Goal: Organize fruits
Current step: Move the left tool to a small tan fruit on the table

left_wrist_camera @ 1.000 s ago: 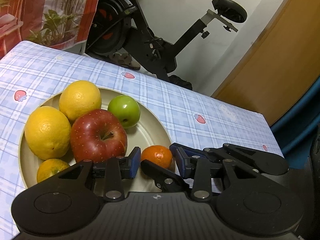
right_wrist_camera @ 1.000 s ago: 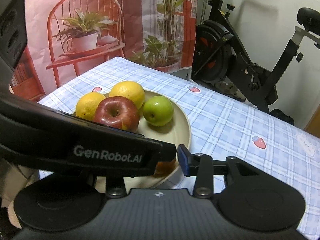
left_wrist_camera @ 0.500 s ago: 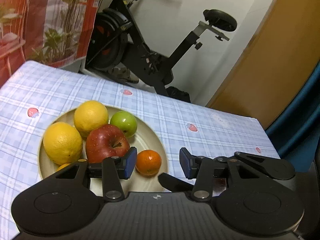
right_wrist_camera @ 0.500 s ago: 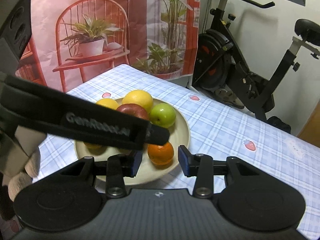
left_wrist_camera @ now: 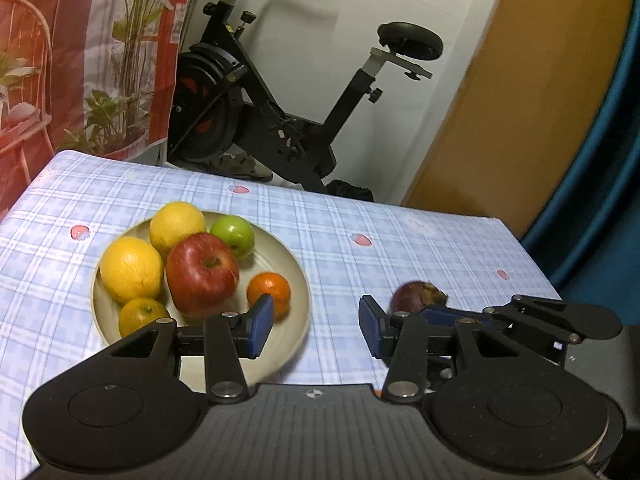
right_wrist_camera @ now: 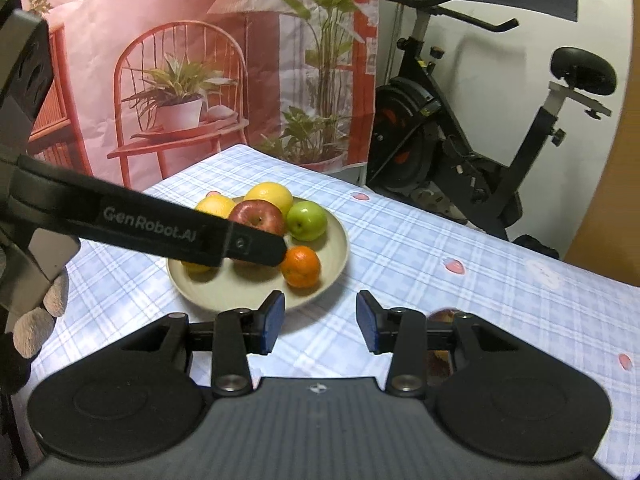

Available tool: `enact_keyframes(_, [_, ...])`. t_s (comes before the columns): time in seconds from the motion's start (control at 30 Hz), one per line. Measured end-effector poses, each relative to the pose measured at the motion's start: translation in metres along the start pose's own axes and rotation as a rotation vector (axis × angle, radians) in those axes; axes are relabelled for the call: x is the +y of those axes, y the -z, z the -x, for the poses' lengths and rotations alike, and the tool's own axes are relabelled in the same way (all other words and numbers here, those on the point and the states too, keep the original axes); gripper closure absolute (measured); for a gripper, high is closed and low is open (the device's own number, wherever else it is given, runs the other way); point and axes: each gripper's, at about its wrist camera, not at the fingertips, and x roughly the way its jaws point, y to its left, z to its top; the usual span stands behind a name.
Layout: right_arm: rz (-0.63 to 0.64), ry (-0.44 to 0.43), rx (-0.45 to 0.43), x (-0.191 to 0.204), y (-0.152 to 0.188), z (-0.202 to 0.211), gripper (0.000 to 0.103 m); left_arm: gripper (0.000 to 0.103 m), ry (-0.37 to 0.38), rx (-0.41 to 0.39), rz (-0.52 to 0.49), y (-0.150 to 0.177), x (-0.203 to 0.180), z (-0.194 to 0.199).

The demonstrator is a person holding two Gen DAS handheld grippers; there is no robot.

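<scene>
Checked blue cloth with strawberry prints (left_wrist_camera: 400, 256) covers the table under both our grippers. Nearest us, our left gripper (left_wrist_camera: 316, 326) has just been opening its jaws, which now stand apart with nothing between them; our right gripper (right_wrist_camera: 320, 322) also stands parted and empty. Just right of both lies a dark purple fruit (left_wrist_camera: 416, 298), partly hidden behind the right finger. Beyond, the beige plate (left_wrist_camera: 298, 280) holds a tangerine (left_wrist_camera: 269, 290), red apple (left_wrist_camera: 202, 274), a smaller orange (left_wrist_camera: 142, 314), two lemons (left_wrist_camera: 130, 268) and a green apple (left_wrist_camera: 234, 236). Farthest stands an exercise bike (left_wrist_camera: 280, 112).
</scene>
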Motion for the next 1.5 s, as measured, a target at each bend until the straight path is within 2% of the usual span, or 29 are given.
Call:
enact_keyframes(0.23, [-0.024,0.02,-0.019,-0.009,0.022,0.027,0.06,0.054,-0.002,0.005,0.003,0.015,-0.005,0.011])
enact_keyframes(0.33, [-0.057,0.027,-0.027,-0.015,0.033,0.035,0.06,0.054,-0.025,0.018,0.013,0.021,-0.005,0.01])
enact_keyframes(0.47, [-0.101,0.023,-0.026,-0.015,0.047,0.038,0.06,0.055,0.0,0.041,0.031,0.031,-0.007,0.007])
enact_keyframes(0.77, [-0.079,0.02,0.002,0.006,0.078,0.033,0.06,0.055,0.054,0.098,0.02,0.055,-0.014,0.001])
enact_keyframes(0.83, [-0.067,0.016,0.01,0.007,0.083,0.033,0.061,0.056,0.064,0.112,0.026,0.062,-0.014,-0.001])
enact_keyframes(0.9, [-0.058,0.016,0.008,0.003,0.087,0.036,0.061,0.064,0.072,0.118,0.027,0.067,-0.014,-0.002])
enact_keyframes(0.93, [-0.059,0.017,0.006,0.0,0.088,0.037,0.061,0.064,0.077,0.122,0.026,0.07,-0.014,-0.003])
enact_keyframes(1.03, [-0.066,0.012,0.0,-0.013,0.092,0.04,0.064,0.07,0.084,0.127,0.016,0.075,-0.016,-0.005])
enact_keyframes(1.1, [-0.074,0.009,0.004,-0.021,0.095,0.04,0.073,0.073,0.096,0.133,0.0,0.079,-0.019,-0.006])
enact_keyframes(1.3, [-0.101,-0.008,0.002,-0.036,0.103,0.037,0.073,0.073,0.095,0.113,-0.078,0.088,-0.039,-0.009])
enact_keyframes(1.5, [-0.111,-0.034,-0.033,-0.041,0.102,0.035,0.073,0.073,0.086,0.097,-0.104,0.091,-0.048,-0.009])
